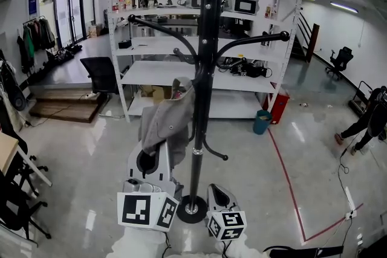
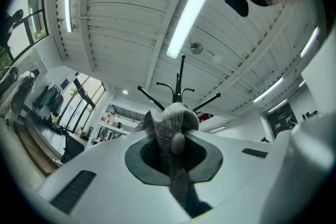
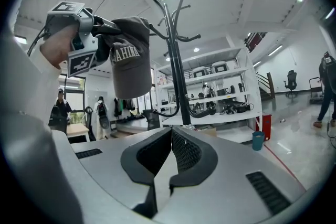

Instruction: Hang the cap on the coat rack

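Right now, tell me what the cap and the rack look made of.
The cap looks like grey woven cloth, likely cotton, with a matte finish: it creases and sags where the left tongs pinch it, and its seams show. The rack is probably painted metal, black and semi-gloss: it has thin curved arms with ball tips and a faint sheen on the pole.
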Demonstrator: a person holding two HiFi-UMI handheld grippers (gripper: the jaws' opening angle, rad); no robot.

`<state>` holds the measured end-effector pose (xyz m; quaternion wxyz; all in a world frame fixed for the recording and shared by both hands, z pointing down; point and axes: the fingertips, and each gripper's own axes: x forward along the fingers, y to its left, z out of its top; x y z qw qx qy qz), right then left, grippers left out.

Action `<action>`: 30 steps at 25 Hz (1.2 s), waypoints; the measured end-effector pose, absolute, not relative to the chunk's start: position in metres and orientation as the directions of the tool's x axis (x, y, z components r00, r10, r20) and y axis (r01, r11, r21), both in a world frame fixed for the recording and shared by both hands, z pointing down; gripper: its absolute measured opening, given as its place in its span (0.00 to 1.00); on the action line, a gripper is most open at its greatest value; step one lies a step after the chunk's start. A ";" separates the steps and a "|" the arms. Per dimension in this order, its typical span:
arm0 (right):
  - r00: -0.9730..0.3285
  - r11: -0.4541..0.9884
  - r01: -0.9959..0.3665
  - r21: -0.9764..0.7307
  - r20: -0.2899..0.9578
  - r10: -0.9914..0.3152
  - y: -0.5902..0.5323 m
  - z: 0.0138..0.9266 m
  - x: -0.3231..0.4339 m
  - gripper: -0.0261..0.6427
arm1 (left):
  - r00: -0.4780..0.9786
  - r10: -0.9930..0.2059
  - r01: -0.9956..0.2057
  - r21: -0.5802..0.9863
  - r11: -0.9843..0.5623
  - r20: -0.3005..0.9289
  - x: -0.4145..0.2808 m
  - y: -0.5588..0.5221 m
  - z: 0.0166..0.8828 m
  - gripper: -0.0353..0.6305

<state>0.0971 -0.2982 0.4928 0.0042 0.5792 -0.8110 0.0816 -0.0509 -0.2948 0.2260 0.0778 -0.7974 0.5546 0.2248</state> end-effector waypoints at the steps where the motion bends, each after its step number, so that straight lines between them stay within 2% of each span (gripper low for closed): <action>1: -0.326 0.313 -0.941 -0.128 0.102 -0.940 -0.298 0.493 0.098 0.06 | 0.289 -0.849 -0.919 0.120 -0.375 -0.443 -0.049 -0.296 0.225 0.07; 30: -0.278 0.258 -0.952 -0.163 0.113 -0.954 -0.308 0.501 0.126 0.06 | 0.330 -0.879 -0.913 0.123 -0.390 -0.344 -0.010 -0.360 0.259 0.07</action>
